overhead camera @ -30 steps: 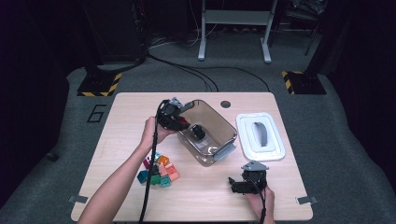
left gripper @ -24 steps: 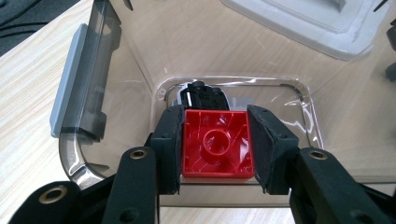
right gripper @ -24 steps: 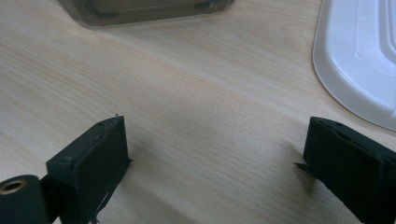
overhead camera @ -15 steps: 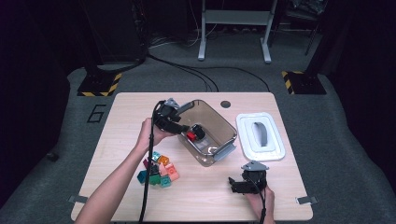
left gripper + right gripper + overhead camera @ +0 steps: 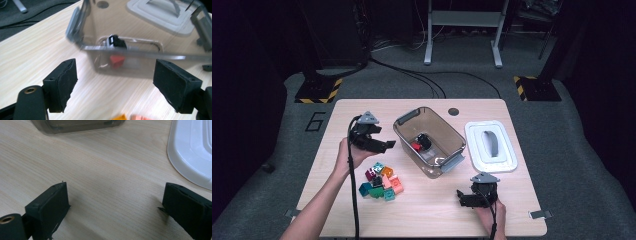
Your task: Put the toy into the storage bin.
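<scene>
Resting at the table's near edge, the right gripper [image 5: 474, 198] lies idle while the left gripper [image 5: 384, 145] hovers beside the clear bin [image 5: 404, 135].

Nearest, at about five o'clock on the wooden table [image 5: 432, 207], the right gripper sits with its jaws spread wide and empty over bare wood. At about eight o'clock lies a cluster of small coloured blocks [image 5: 382, 181], just below the left gripper. That left gripper hangs at nine o'clock, jaws spread apart and gripping nothing, pointed at the bin's near wall. Inside the bin, at the table's centre, a red block [image 5: 416, 146] lies on the floor touching a black block [image 5: 426, 141]. At three o'clock the white lid [image 5: 491, 146] lies flat just beside the bin, its grey handle [image 5: 492, 143] up.
</scene>
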Available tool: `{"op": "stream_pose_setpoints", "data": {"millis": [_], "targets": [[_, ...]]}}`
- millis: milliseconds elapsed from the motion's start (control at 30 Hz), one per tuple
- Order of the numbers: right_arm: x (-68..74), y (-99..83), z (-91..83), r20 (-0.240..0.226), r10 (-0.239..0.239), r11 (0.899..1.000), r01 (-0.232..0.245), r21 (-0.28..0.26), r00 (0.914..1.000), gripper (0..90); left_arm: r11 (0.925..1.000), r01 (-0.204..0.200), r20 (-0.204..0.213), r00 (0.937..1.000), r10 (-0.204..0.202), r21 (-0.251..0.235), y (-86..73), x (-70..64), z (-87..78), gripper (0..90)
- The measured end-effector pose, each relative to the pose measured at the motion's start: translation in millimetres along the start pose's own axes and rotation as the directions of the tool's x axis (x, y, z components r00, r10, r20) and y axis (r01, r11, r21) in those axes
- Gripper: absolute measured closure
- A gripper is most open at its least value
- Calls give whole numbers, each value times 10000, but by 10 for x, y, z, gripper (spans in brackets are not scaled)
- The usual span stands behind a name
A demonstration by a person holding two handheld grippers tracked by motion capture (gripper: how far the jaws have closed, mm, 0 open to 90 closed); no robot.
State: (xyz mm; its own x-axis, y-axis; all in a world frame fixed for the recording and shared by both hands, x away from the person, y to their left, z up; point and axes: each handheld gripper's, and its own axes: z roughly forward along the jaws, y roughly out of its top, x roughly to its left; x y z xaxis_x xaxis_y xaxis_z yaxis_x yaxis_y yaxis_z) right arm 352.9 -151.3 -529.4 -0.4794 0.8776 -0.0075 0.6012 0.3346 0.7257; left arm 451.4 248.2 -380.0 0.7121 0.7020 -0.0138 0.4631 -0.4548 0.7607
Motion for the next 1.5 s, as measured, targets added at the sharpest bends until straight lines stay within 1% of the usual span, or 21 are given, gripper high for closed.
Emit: {"op": "stream_pose_setpoints", "data": {"millis": [33, 133, 233, 333, 367, 467, 600, 667, 733, 800, 833, 900, 1000, 1067, 1100, 1167, 1233, 1367, 1400, 1433, 1500], "targets": [[0, 0, 0, 2, 4, 10000, -4, -1, 10000, 58, 10000, 66, -20, 10000, -66, -64, -66, 23, -17, 178], [-1, 0, 1, 1, -11, 10000, 11, -10, 10000, 59, 9994, 332, -164, 9993, -330, 97, -268, 89, -47, 164], [0, 0, 0, 2, 4, 10000, -4, -1, 10000, 58, 9970, 762, -265, 9968, -758, 146, -475, 150, -49, 158], [0, 0, 0, 3, -7, 10000, 7, -8, 10000, 59, 9938, 1096, -156, 9939, -1094, 186, -667, 204, -50, 154], [0, 0, 0, 2, -2, 10000, 2, -1, 10000, 58, 9931, 1150, -143, 9933, -1147, 220, -728, 216, -45, 153], [0, 0, 1, -2, -5, 10000, 5, -7, 10000, 59, 9892, 1416, -206, 9898, -1409, 386, -896, 239, 0, 132], [0, 0, 0, 2, -3, 10000, 3, 0, 10000, 58, 9868, 1488, -72, 9889, -1487, 634, -1080, 251, 74, 157], [0, 0, 1, 2, -9, 10000, 9, -8, 10000, 59, 9871, 1462, 105, 9891, -1472, 650, -1152, 249, 114, 170], [0, 0, 0, 2, -3, 10000, 3, -2, 10000, 59, 9898, 1251, 260, 9915, -1271, 677, -1204, 238, 135, 232], [0, 0, 0, 0, -9, 10000, 9, -5, 10000, 59, 9904, 1181, 390, 9919, -1211, 714, -1239, 213, 156, 273], [0, 0, 1, 0, -8, 10000, 8, -8, 10000, 59, 9908, 1162, 313, 9924, -1186, 698, -1252, 197, 166, 298], [0, 0, 0, 3, 1, 10000, -1, -2, 10000, 59, 9922, 928, 368, 9947, -961, 829, -1268, 188, 190, 365], [0, 0, 0, 1, -10, 10000, 10, -7, 10000, 58, 9899, 975, 525, 9933, -1033, 1027, -1280, 181, 216, 434], [0, 0, 0, 3, -2, 10000, 2, 0, 10000, 58, 9910, 940, 407, 9943, -982, 958, -1288, 182, 238, 461], [1, 0, 1, -3, 1, 10000, -1, -5, 10000, 58, 9902, 929, 459, 9941, -981, 1042, -1289, 188, 245, 470], [0, 0, 0, 3, 1, 10000, -1, -4, 10000, 59, 9903, 875, 429, 9948, -926, 1083, -1298, 192, 265, 493], [0, 0, 0, 1, -9, 10000, 9, -5, 10000, 59, 9894, 906, 468, 9942, -964, 1132, -1304, 197, 277, 518], [0, 0, 0, 4, -8, 10000, 8, -4, 10000, 59, 9911, 783, 478, 9953, -838, 1074, -1330, 216, 309, 573], [0, 0, 0, 3, -9, 10000, 9, -5, 10000, 59, 9899, 906, 571, 9936, -972, 1089, -1335, 219, 307, 573], [0, 0, 0, 4, -3, 10000, 3, -3, 10000, 59, 9897, 999, 538, 9929, -1059, 1029, -1337, 220, 309, 575], [0, 0, 0, 5, -7, 10000, 7, -6, 10000, 59, 9902, 889, 511, 9942, -948, 1075, -1335, 229, 302, 578]]}}
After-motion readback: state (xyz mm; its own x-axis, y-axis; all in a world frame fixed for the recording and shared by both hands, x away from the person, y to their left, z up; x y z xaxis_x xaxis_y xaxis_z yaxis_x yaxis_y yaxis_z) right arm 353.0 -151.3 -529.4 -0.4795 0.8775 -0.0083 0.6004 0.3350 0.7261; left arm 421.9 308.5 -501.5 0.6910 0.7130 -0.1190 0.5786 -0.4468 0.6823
